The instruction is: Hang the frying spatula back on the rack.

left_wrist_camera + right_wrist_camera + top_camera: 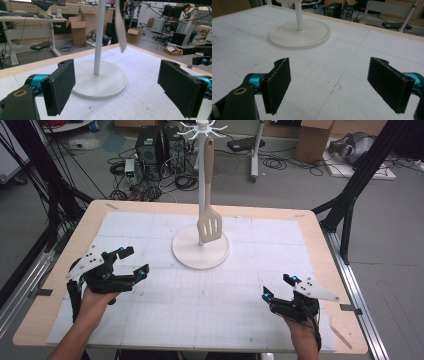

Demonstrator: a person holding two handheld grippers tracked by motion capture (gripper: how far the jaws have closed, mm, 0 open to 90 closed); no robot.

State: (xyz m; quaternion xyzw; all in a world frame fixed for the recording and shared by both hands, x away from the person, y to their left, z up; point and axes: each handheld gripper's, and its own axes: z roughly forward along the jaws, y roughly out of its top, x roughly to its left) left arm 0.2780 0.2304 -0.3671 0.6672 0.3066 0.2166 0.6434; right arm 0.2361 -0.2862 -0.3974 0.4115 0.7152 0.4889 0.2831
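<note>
High view: left gripper (134, 261) low over the near-left part of the white gridded mat (200, 305), jaws spread wide, nothing between them. Right gripper (278, 286) low over the near-right part, jaws likewise wide and empty. Broad bare mat between the two, and more between each gripper and the round base (201, 254) of the white rack (202, 195) standing mid-table toward the far side. Spatula (209, 195) hanging from a hook at the rack's top, blade down just above the base, close against the pole's right side; touching the pole or not, impossible to tell. Wooden table edge (320, 245) showing as a narrow strip around the mat; right gripper nearer the right edge than the rack, left gripper nearer the left edge. Black frame legs and tangled cables on the floor beyond the far edge.

Left gripper view: both black pads (60, 87) framing the base, wide apart; pole cut off at the top, spatula blade seen edge-on and blurred, handle out of frame. Part of the other gripper at the far right, cropped.

Right gripper view: pads (277, 82) far apart over bare mat, base ahead to the left, pole cut off just above it.
</note>
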